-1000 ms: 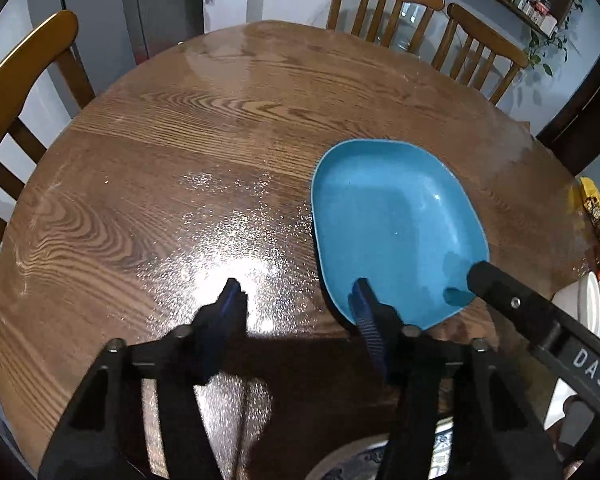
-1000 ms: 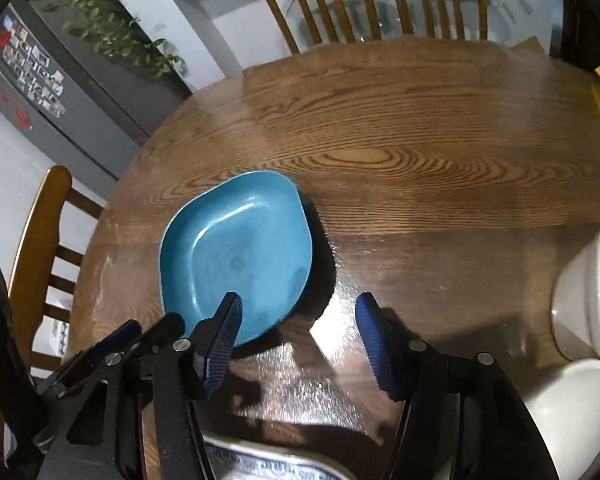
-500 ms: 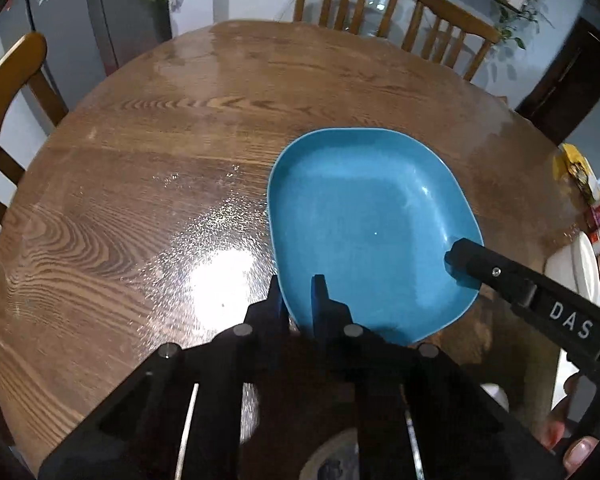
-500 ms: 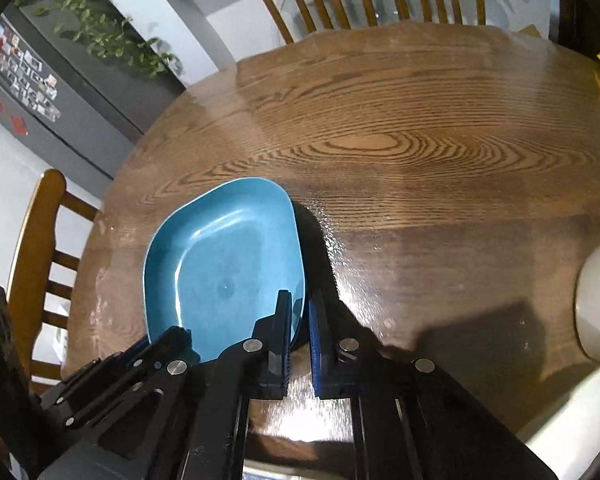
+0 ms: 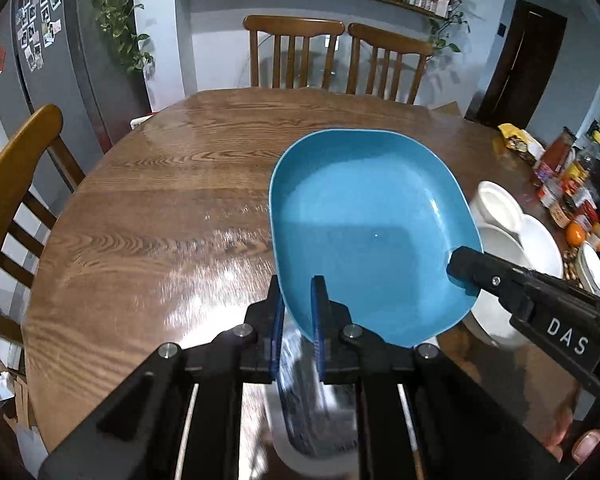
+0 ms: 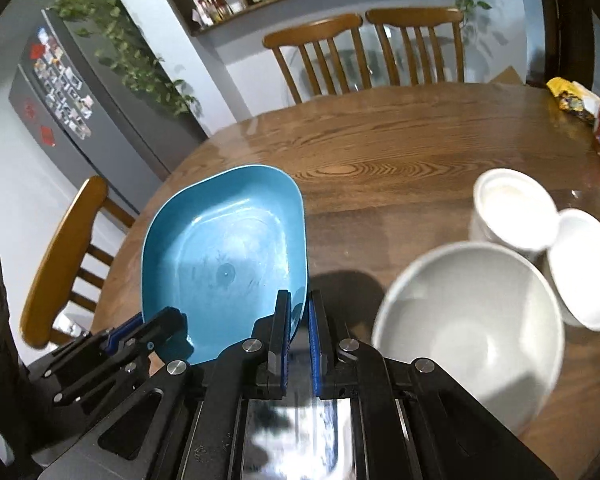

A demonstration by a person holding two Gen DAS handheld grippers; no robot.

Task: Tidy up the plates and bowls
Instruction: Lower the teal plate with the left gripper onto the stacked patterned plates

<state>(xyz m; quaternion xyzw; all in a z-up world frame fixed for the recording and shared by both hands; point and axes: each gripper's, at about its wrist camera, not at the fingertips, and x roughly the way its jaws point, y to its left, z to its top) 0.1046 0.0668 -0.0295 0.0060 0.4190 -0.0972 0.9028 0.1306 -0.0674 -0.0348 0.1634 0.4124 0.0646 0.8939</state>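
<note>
Blue plate (image 5: 364,232) held clear of the round wooden tabletop (image 5: 160,208), near rim pinched at two spots: left gripper (image 5: 298,320) with jaws closed on the left part, right gripper (image 6: 299,328) with jaws closed on the right part. Long axis running away from the cameras, far rounded end toward the two chairs (image 5: 332,56), hollow facing up. Only in the right wrist view: large white bowl (image 6: 468,328) close beside the plate; only in the left: bottles and jars (image 5: 568,184) at the tabletop's right edge.
</note>
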